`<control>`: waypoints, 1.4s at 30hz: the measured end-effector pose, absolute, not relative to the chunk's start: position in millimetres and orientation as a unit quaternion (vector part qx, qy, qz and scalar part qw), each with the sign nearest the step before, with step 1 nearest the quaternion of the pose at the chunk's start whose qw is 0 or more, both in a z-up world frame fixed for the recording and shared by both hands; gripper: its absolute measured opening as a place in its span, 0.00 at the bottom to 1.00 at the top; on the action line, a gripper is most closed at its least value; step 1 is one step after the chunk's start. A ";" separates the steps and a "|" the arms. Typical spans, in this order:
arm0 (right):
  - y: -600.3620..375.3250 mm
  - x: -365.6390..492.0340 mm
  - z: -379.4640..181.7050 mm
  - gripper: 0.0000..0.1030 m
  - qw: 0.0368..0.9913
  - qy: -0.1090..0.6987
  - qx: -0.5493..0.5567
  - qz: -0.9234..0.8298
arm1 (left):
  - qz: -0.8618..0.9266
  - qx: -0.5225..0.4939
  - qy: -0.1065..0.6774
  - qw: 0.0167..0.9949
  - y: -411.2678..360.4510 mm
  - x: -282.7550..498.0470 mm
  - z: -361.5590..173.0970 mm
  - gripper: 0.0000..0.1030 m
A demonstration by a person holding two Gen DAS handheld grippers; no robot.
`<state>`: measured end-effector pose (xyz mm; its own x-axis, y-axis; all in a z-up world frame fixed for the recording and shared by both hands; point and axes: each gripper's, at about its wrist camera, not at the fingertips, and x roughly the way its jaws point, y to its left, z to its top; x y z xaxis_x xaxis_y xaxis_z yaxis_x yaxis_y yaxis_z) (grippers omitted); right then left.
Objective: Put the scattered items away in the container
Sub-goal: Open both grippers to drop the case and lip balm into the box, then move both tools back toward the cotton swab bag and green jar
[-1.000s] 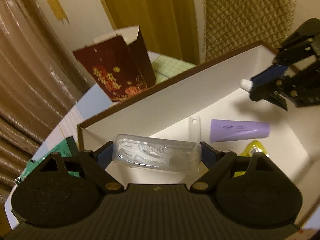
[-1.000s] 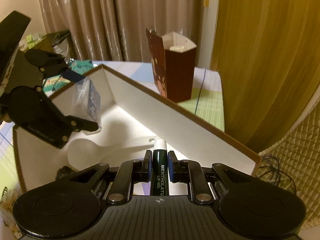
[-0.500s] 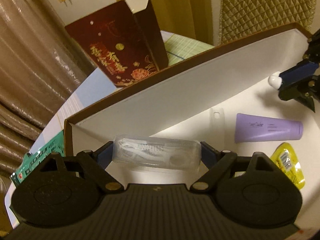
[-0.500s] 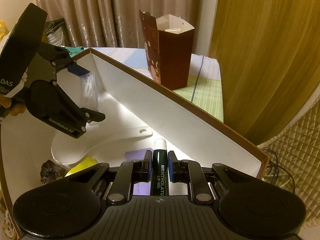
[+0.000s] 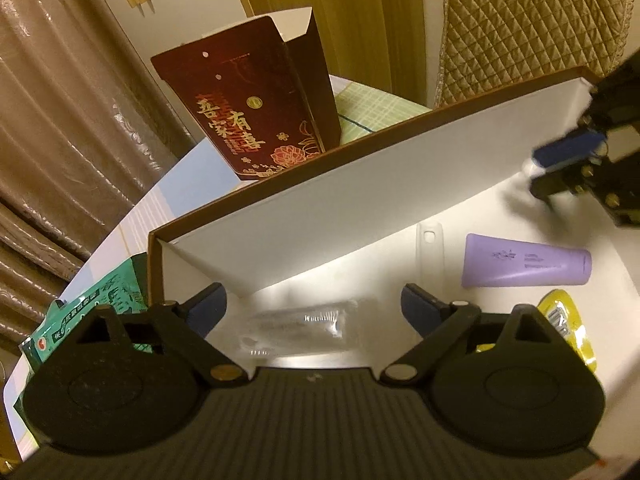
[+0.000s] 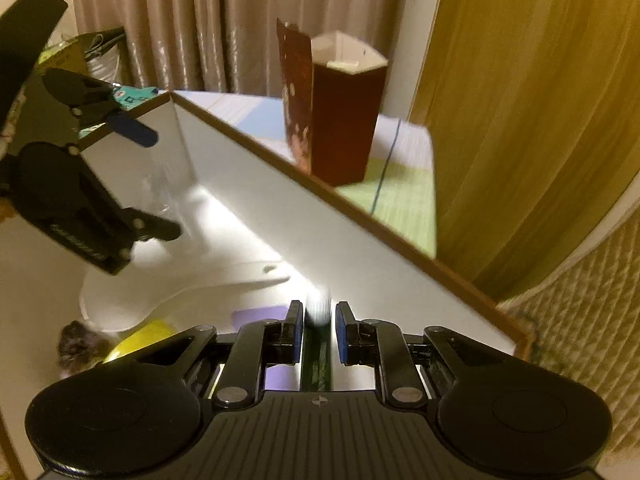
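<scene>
**Q:** Since the earlier frames, what has changed?

**A:** Both tools have just been letting go. The left gripper has been opening; its jaws now stand wide, and the clear case that spanned them lies blurred below and between the tips, touching neither pad. The right gripper has also been opening, by a small amount; the lip stick sits between the pads with a thin gap visible on each side, so it reads as released or nearly so. Both items are over the floor of the box.

**Q:** How should the release be completed?

**A:** Open each jaw fully before lifting, so no pad drags its item out again. Lift straight away from the floor. Keep the right tips clear of the purple tube lying ahead of the left jaw's right pad, and of the yellow packet just beside that pad.

**Q:** What cannot be confirmed?

**A:** Motion blur hides whether the case has landed or is falling. The stick's lower body is covered by the right tool. A white scoop and a dark clump lie left of the right jaws; the clump cannot be identified.
</scene>
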<state>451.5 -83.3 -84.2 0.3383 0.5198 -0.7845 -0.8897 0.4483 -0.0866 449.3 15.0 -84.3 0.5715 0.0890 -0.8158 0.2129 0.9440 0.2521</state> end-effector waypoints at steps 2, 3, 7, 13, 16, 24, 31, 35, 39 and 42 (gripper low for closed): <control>-84.3 450.3 -82.6 0.49 0.775 0.348 -0.267 0.456 | -0.034 0.159 0.459 0.874 17.4 445.3 -80.2 0.90; -85.8 449.0 -81.2 0.70 0.777 0.342 -0.266 0.456 | -0.033 0.155 0.457 0.875 18.7 442.7 -78.1 0.90; -94.4 442.5 -73.7 0.76 0.777 0.334 -0.252 0.471 | -0.029 0.140 0.457 0.878 24.0 431.4 -71.5 0.94; -108.6 427.2 -68.0 0.92 0.760 0.347 -0.255 0.486 | -0.032 0.132 0.464 0.875 25.9 409.1 -60.3 0.98; -117.4 419.2 -64.6 0.97 0.762 0.351 -0.247 0.485 | -0.028 0.129 0.469 0.873 23.8 397.4 -53.4 0.99; -131.6 401.2 -50.2 0.98 0.773 0.362 -0.218 0.473 | -0.015 0.094 0.473 0.876 20.0 360.1 -28.2 0.99; -146.6 371.8 -28.6 0.98 0.779 0.366 -0.194 0.471 | 0.001 0.056 0.469 0.882 20.3 317.1 -4.2 0.99; -155.3 348.9 -19.5 0.98 0.787 0.352 -0.192 0.468 | 0.008 0.036 0.454 0.890 20.7 287.7 11.6 0.99; -163.2 328.4 -12.5 0.98 0.796 0.342 -0.181 0.466 | 0.015 0.020 0.438 0.899 20.8 256.3 24.2 0.99; -167.7 313.5 -8.4 0.98 0.799 0.339 -0.176 0.465 | 0.019 0.016 0.429 0.903 18.6 232.2 28.6 0.99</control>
<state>313.5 -167.7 -8.4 0.3380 0.6238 -0.7047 -0.8620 0.5058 0.0343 232.2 18.6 28.6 0.6314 0.0480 -0.7740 -0.0213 0.9988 0.0445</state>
